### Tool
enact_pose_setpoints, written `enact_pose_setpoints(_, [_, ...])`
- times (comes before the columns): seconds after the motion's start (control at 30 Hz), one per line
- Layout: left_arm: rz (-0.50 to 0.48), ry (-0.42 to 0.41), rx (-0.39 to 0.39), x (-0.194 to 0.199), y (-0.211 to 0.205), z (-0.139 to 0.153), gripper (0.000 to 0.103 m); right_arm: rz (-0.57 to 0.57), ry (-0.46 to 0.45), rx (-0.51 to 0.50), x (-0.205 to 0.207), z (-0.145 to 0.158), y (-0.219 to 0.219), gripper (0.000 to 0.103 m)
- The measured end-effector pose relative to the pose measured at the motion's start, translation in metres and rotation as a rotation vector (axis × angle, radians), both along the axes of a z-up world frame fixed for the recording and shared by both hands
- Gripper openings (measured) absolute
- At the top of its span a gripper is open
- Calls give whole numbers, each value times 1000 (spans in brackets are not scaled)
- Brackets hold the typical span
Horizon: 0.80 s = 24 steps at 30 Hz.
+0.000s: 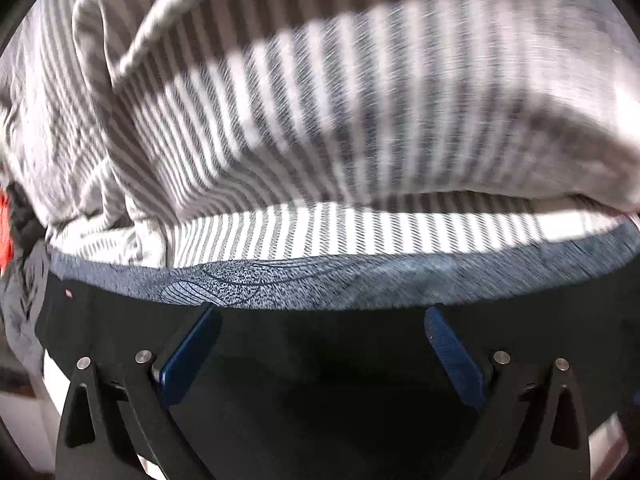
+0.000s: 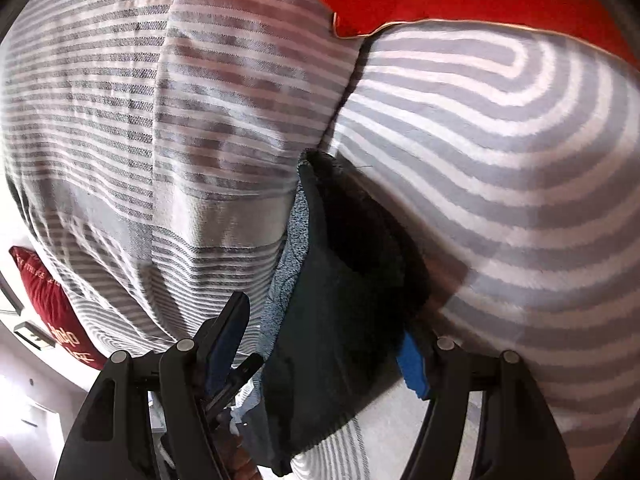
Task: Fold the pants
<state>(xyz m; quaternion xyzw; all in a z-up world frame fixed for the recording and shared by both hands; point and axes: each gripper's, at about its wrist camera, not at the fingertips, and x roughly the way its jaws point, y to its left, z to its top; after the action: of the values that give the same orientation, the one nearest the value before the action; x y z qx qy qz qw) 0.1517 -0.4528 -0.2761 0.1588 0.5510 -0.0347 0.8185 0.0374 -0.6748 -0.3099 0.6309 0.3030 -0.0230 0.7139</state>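
The dark pants [image 1: 304, 344] lie straight ahead of your left gripper [image 1: 320, 312], edge running crosswise, fingers spread wide and empty; your right gripper [image 2: 320, 332], also open, straddles the pants' hanging fold [image 2: 344, 304] over the striped bedding [image 2: 120, 120]

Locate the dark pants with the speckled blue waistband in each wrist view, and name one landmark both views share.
Left wrist: the dark pants with the speckled blue waistband span the lower middle, waistband arching just beyond the open left claw.
Right wrist: the pants hang lower centre, between the fingers of the open right claw.
Shared landmark: the grey-and-white striped bedding behind them.
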Motion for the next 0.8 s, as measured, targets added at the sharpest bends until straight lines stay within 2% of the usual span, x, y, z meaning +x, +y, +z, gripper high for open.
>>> enact_pose_setpoints(0.1, [39,36,18,10,3,-24,102,8,0,-6,-1,-1,1,72])
enact_pose_setpoints(0.2, [-12,-30,43,6,-3,-28,103,22,28,-7,5,-2,2,65])
enact_pose_setpoints(0.27, [-34,-23,66,6,-5,-21,103,31,50,22,9,-7,2,47])
enact_pose_setpoints(0.3, [-33,-17,55,6,-4,-17,103,29,60,53,10,-11,2,41])
enact_pose_setpoints(0.33, [-31,-29,25,6,-3,-9,103,22,66,79,9,-15,1,30])
enact_pose_setpoints(0.43, [-52,-56,-16,5,-13,3,103,1,52,125,3,-20,1,19])
enact_pose_setpoints(0.53, [-80,33,28,8,-31,-22,103,9,26,119,1,-12,2,17])
enact_pose_setpoints(0.6, [-69,-25,-4,6,-28,-24,103,14,5,121,4,-5,4,16])
enact_pose_setpoints(0.73, [-79,22,-25,12,-19,-18,103,42,-41,101,9,15,9,16])
enact_pose_setpoints(0.8, [-64,5,-34,12,-7,-8,103,51,-67,97,11,27,14,16])
